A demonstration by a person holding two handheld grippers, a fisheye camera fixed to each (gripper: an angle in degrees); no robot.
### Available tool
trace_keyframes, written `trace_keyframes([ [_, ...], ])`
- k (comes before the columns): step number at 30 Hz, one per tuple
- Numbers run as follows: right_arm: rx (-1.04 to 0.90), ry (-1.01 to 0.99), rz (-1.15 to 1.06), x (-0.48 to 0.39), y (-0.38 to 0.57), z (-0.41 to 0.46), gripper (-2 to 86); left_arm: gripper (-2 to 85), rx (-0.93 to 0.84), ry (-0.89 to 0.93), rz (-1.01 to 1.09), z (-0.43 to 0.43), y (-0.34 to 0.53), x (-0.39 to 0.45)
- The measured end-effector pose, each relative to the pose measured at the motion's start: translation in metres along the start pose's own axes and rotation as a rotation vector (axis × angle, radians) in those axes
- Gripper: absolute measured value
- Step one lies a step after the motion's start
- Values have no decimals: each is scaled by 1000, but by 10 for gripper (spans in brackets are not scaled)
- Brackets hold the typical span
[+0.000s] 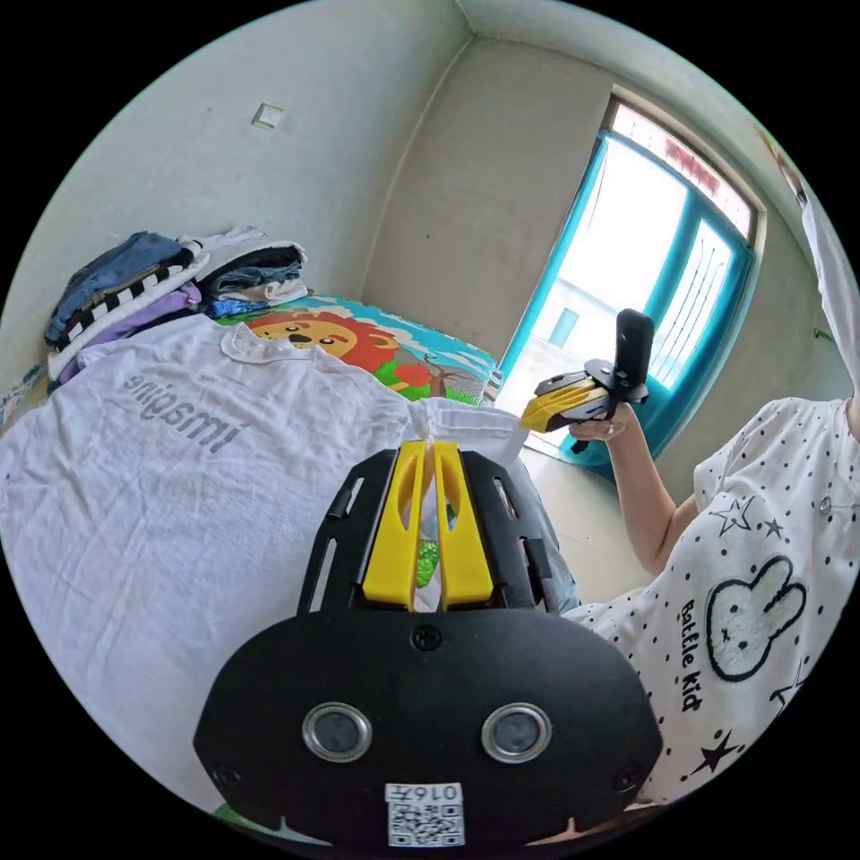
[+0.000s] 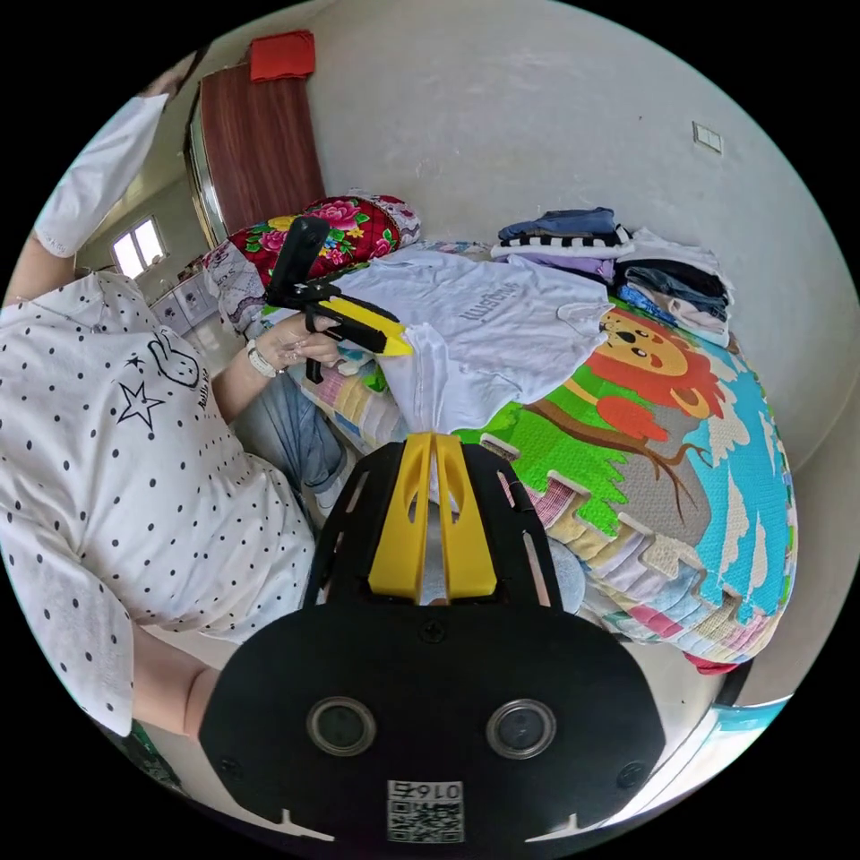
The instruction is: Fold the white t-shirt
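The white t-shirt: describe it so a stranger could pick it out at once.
Find the bed with the lion-print mat. The white t-shirt lies spread across it, in front of the stack of folded clothes by the wall. Unlike those, it is unfolded, bears grey lettering, and both grippers pinch its edge.

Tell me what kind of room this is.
Probably a bedroom in a home: a bed-like surface under a colourful lion-print mat, a stack of folded clothes against the plain wall, a floral quilt bundle, and a teal-framed window.
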State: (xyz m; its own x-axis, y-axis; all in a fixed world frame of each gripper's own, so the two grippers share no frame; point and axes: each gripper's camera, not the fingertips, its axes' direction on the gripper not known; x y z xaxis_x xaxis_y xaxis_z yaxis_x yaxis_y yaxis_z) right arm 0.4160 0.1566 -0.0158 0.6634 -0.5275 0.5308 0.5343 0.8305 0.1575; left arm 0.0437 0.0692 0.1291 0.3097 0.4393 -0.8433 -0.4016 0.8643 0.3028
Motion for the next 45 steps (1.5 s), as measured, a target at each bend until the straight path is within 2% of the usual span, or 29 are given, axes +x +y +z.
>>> trace_keyframes([
  [4, -11, 66, -163, 14, -64, -2, 161, -8, 67, -125, -61, -14, 10, 5],
  [8, -195, 70, -305, 32, -135, 52, 162, -1, 58, -301, -204, -14, 24, 4],
  [12, -287, 93, -267, 56, -159, 108, 162, 53, -52, -376, -326, -4, 34, -2],
  [16, -253, 189, -67, 99, -142, 114, 162, 79, -83, -325, -334, -6, 42, 4],
  [19, -143, -3, 10, 118, -104, 81, 162, 81, -107, -232, -288, -5, 44, 14],
  [23, -119, -212, -39, 119, -46, 49, 162, 81, -118, -199, -233, -2, 37, 27],
  [26, -125, -227, -61, 115, -23, 43, 161, 81, -202, -210, -202, 6, 29, 31],
  [31, -222, -201, -77, 116, -17, 64, 160, 77, -219, -210, -168, 5, 18, 37],
  [34, -166, -212, -73, 122, -20, 68, 158, 61, -218, -226, -158, 1, 13, 40],
  [37, -188, -183, -88, 126, -22, 74, 157, 48, -216, -230, -155, -6, 6, 38],
  [45, -155, -124, -91, 137, -25, 62, 151, 34, -228, -150, -138, -20, -20, 32],
])
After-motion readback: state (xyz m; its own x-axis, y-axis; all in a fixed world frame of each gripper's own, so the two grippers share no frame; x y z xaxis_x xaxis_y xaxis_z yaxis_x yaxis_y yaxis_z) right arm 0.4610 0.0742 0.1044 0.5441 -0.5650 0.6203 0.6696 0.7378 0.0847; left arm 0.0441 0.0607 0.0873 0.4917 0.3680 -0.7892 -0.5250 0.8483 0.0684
